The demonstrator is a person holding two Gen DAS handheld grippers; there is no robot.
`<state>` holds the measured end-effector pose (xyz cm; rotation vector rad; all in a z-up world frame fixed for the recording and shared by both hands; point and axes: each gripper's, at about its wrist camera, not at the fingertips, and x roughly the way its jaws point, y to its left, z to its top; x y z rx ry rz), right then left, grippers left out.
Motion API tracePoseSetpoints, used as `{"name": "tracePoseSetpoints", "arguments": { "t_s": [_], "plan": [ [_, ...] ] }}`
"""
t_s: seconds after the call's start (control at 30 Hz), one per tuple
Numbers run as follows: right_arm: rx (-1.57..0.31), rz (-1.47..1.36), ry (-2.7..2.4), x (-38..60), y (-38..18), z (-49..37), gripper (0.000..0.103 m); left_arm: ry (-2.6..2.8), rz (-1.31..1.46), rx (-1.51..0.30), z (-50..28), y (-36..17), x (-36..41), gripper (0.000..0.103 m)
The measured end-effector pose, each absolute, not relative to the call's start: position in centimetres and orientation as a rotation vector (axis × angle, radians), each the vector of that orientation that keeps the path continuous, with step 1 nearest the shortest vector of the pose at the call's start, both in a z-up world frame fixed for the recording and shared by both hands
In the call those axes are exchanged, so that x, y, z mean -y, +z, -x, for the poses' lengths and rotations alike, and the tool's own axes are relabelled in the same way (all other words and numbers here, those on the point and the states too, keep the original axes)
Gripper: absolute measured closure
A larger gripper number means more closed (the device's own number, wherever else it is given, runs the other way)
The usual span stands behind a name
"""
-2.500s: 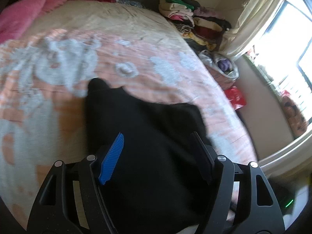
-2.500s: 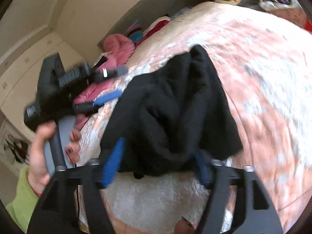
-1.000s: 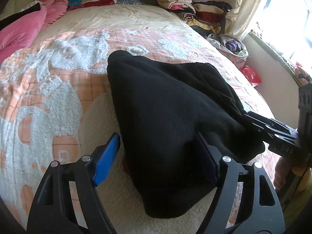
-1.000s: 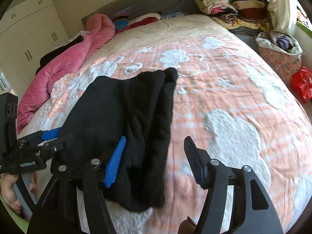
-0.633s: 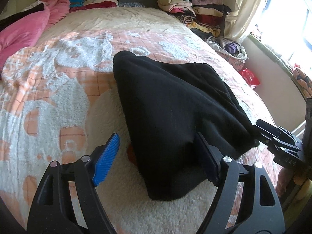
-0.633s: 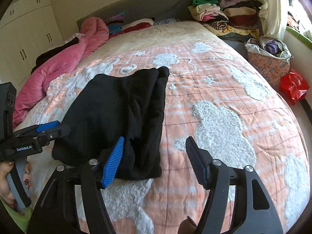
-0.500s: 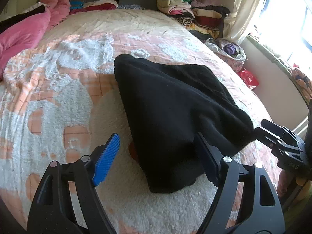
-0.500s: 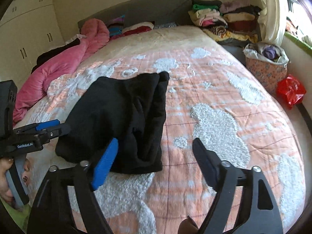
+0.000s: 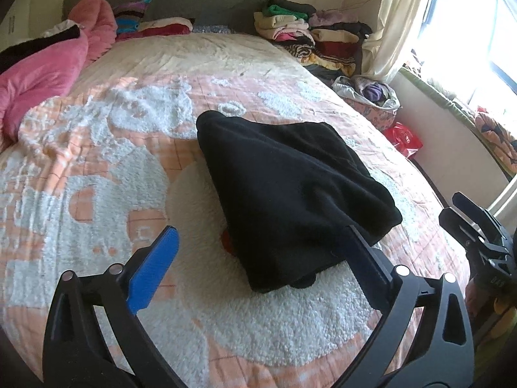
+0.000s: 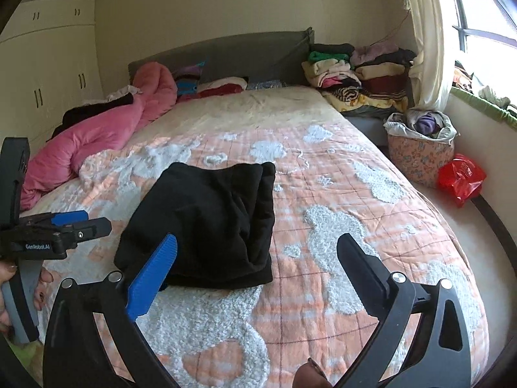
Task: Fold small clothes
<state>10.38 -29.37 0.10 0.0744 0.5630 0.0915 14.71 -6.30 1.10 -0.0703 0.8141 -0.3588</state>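
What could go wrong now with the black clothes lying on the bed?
Both grippers have just been opening, and nothing is between the fingers of the left gripper or right gripper.

1. The black garment looks bulky and uneven, with loose rolls along one side, so the fold might slump open.
2. Its near edge lies close to the left gripper's far finger, which might snag it when moving.

black garment (image 9: 290, 190) | folded, rumpled | lying on bedspread (image 9: 97, 168)

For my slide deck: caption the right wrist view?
Open right gripper above folded black fleece garment lying on peach-and-white patterned bedspread.
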Motion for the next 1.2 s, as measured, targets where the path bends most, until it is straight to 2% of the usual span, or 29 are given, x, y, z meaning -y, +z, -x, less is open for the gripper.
{"name": "tracePoseSetpoints", "arguments": {
  "t_s": [1.2],
  "plan": [
    [-0.408, -0.019, 0.023, 25.5, 2.8, -1.6, 0.004, -0.353, 0.05, -0.687, -7.4, 2.3, 1.6, 0.009]
  ]
}}
